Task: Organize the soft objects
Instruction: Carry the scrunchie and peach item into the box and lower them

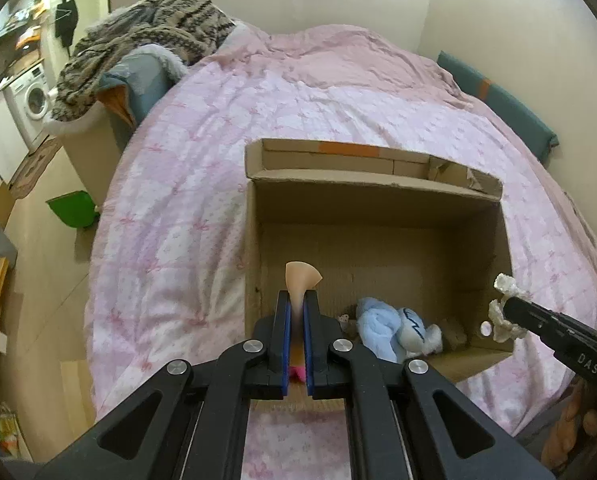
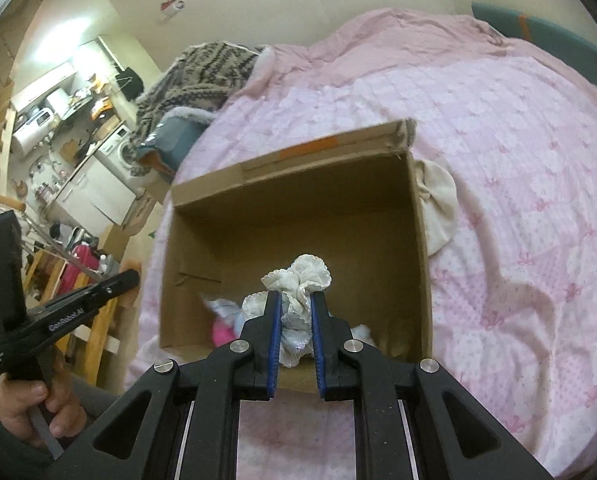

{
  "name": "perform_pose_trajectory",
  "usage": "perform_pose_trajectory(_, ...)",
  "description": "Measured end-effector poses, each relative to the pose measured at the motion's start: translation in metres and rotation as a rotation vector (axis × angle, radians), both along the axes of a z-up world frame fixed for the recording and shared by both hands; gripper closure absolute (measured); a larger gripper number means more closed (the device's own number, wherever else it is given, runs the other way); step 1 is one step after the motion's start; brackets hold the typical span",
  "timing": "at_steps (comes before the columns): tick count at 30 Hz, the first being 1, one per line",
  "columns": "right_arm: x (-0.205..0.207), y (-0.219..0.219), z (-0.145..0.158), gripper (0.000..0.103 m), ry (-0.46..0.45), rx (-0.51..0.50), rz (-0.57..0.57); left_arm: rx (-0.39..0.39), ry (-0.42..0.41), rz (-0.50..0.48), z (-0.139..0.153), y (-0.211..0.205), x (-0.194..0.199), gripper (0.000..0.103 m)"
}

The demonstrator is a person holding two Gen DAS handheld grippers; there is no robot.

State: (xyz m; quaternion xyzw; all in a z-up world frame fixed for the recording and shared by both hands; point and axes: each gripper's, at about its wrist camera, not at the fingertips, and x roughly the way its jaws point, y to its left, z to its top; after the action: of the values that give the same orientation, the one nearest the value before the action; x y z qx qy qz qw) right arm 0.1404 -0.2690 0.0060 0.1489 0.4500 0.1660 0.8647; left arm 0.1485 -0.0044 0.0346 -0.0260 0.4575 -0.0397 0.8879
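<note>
An open cardboard box (image 1: 378, 200) stands on the pink bed; it also shows in the right wrist view (image 2: 290, 176). My left gripper (image 1: 297, 300) is shut on a peach-coloured soft piece (image 1: 300, 276) and holds it over the box's near left side. My right gripper (image 2: 294, 300) is shut on a bunched white lace cloth (image 2: 298, 280) over the box; the cloth also shows at the box's right wall in the left wrist view (image 1: 504, 308). A light blue plush toy (image 1: 394, 330) lies in the box. Something pink (image 2: 222, 332) lies beside it.
A cream cloth (image 2: 438, 204) lies on the bed against the box's right side. A striped fuzzy blanket (image 1: 146, 36) is heaped at the bed's far left corner. A green bin (image 1: 72, 210) stands on the floor at left. A washing machine (image 1: 32, 100) is beyond.
</note>
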Motion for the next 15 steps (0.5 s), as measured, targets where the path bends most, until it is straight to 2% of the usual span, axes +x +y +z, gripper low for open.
perform_pose_trajectory(6,0.009,-0.002,-0.028,0.087,0.068,-0.011,-0.026,0.001,0.04,-0.002,-0.036,-0.001,0.008,0.098)
perform_pose_trajectory(8,0.009,0.001,-0.032,0.087,0.077,-0.028,-0.021,-0.029,0.055,0.0,-0.041,0.0,0.008,0.098)
perform_pose_trajectory(15,0.017,0.01,-0.046,0.087,0.114,-0.052,-0.003,-0.032,0.049,-0.009,-0.043,-0.005,0.009,0.097)
